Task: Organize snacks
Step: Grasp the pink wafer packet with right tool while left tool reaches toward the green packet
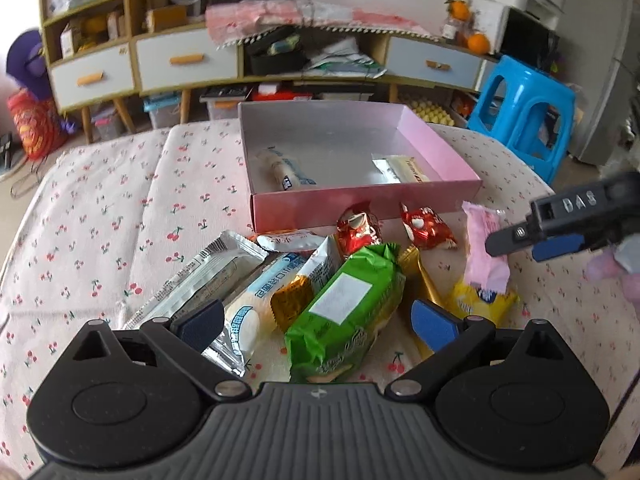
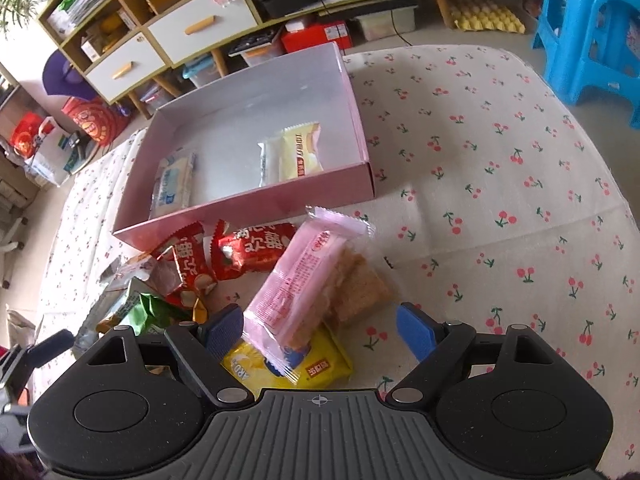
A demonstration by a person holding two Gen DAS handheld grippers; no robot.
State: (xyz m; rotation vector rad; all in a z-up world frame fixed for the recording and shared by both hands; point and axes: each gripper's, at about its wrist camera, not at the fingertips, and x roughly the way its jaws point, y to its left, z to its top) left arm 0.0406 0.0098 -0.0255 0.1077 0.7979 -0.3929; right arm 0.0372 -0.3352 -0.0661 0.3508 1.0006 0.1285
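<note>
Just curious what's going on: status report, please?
Left gripper open over green packet. Right gripper open, pink packet between jaws. Pink box ahead, unobstructed.

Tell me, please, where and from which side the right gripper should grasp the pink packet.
Probably across the pink packet at its middle, from above: it lies tilted on the yellow packet, its long sides free, already between the open right gripper fingers.

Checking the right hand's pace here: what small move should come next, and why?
Probably close the right gripper on the pink packet: it sits between the open fingers, not yet pinched, and the pink box beyond already holds snacks.
</note>
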